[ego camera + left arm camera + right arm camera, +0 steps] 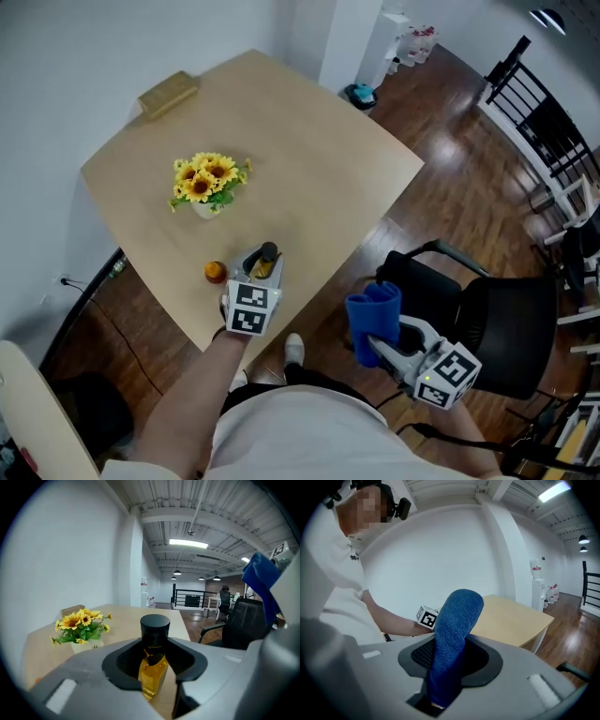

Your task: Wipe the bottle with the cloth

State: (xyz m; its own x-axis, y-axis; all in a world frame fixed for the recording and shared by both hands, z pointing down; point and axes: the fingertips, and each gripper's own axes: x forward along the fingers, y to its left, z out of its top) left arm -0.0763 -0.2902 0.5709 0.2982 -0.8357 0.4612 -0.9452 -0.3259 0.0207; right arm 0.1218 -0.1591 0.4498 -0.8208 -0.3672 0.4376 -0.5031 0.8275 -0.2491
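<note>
One cloth (pixel 373 317) in right claw (pixel 446 670), one bottle (pixel 266 257) in left claw (pixel 153 674)

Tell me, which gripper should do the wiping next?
Probably the right. The right gripper is shut on the blue cloth, so it can rub. The left gripper is shut on the bottle, so it is better placed to hold that steady.

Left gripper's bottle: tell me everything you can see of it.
The bottle is small and looks like clear glass or plastic, with amber liquid inside and a round black cap on top. It is upright, clamped at the body between the jaws of the left gripper, over the near edge of the table. Whether its base rests on the table cannot be told. The blue cloth is apart from it, not touching.
</note>
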